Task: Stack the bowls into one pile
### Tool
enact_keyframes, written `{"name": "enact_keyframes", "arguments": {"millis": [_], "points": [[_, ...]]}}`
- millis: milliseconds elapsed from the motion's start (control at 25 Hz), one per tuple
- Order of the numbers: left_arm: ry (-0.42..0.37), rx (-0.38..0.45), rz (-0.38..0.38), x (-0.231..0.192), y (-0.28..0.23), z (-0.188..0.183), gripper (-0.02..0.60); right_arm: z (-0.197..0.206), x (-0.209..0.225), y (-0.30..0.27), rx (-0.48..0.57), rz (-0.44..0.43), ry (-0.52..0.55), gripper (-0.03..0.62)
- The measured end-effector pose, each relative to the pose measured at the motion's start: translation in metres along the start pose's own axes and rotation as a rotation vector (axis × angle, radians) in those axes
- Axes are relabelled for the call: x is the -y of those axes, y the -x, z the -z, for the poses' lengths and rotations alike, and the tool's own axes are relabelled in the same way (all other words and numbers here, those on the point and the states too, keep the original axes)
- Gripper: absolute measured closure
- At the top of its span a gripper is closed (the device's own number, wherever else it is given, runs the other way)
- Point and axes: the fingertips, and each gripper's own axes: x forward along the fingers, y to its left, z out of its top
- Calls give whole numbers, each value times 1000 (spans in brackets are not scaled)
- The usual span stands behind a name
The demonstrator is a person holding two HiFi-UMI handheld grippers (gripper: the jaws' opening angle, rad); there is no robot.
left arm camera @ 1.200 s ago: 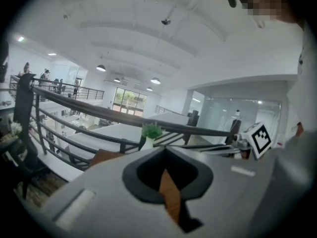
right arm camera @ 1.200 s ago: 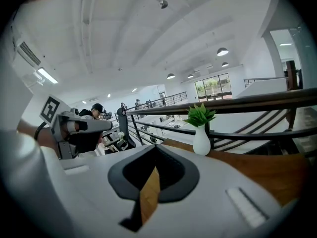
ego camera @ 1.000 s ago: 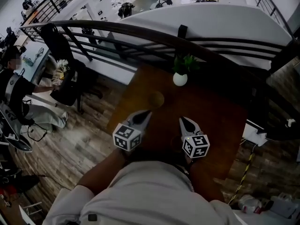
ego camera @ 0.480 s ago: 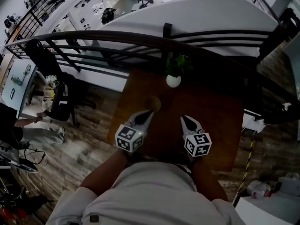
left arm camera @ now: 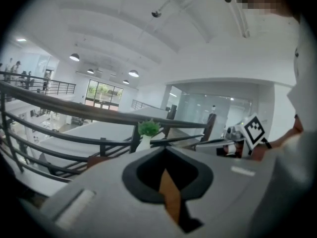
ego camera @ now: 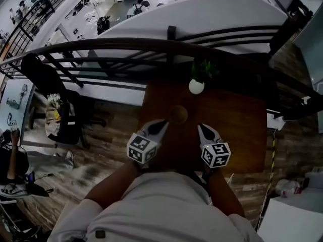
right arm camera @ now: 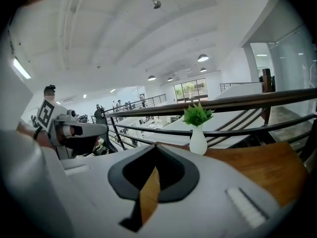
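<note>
Our left gripper [ego camera: 162,123] and right gripper [ego camera: 201,127] are both clenched on nothing. In each gripper view the jaws meet at the tips, with only a sliver of bench showing through. We hold them side by side, low and close to the body over the near part of the bench [ego camera: 242,130], which we judge a ready stance before reaching for any bowl.

Just ahead, between the two tips and nearer the left one, a round brown bowl [ego camera: 178,114] sits apart from both. We cannot tell whether it is one bowl or several nested, and we see no other.

Farther back, a small plant in a white vase [ego camera: 196,86] stands near the far edge, before the railing [ego camera: 101,47]. The bench's left edge runs right by the left gripper, with wood floor [ego camera: 101,150] below. The bare top to the right offers the most room.
</note>
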Motion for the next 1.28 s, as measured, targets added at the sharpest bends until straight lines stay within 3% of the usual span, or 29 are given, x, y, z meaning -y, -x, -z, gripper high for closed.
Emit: {"name": "enact_keyframes", "arguments": {"millis": [160, 320, 640, 1280], "points": [[0, -6, 40, -21, 27, 9, 578, 10, -42, -15, -5, 15, -12, 587], [21, -16, 51, -31, 35, 12, 577, 12, -58, -19, -22, 24, -8, 586], [64, -25, 46, -43, 15, 21, 577, 11, -44, -36, -43, 39, -5, 586], [112, -80, -6, -77, -40, 38, 577, 9, -4, -93, -107, -24, -32, 586]]}}
